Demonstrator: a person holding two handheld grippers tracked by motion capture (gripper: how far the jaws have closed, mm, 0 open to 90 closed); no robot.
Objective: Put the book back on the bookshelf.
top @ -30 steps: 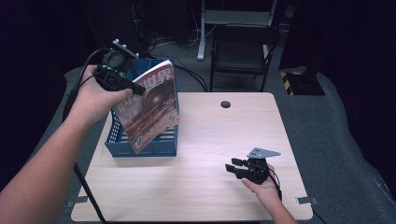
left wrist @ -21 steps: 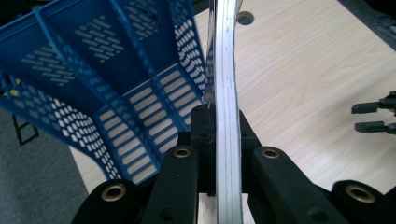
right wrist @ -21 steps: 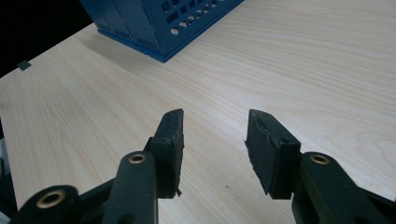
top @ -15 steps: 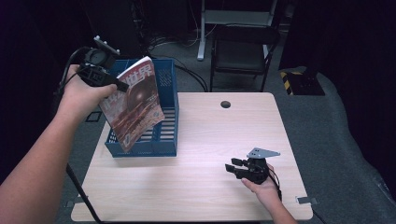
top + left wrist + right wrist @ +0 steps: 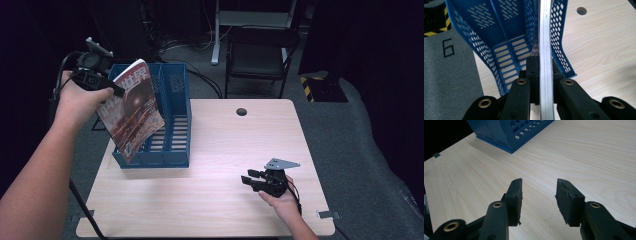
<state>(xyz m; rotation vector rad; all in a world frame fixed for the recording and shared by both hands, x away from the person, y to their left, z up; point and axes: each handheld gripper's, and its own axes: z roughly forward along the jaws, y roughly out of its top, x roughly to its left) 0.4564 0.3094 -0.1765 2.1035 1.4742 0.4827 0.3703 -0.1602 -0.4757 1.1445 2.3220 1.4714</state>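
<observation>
Your glossy red-covered magazine (image 5: pixel 131 112) hangs tilted over the left compartment of the blue perforated plastic file rack (image 5: pixel 172 120). Its cover shows from above, while your left gripper's (image 5: pixel 116 91) view gives just the white page edge (image 5: pixel 545 50), pinched tight. It's drifted left since a second ago. Your right gripper (image 5: pixel 538 192) rests spread and empty on the pale wooden table (image 5: pixel 225 200).

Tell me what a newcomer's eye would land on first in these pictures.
First, the red-covered magazine, tilted in the air at the table's left, clamped by the left gripper over the blue file rack. The left gripper view shows its edge pinched between the jaws, aimed into the rack. Next, the right gripper rests open and empty near the front right of the wooden table.
</observation>
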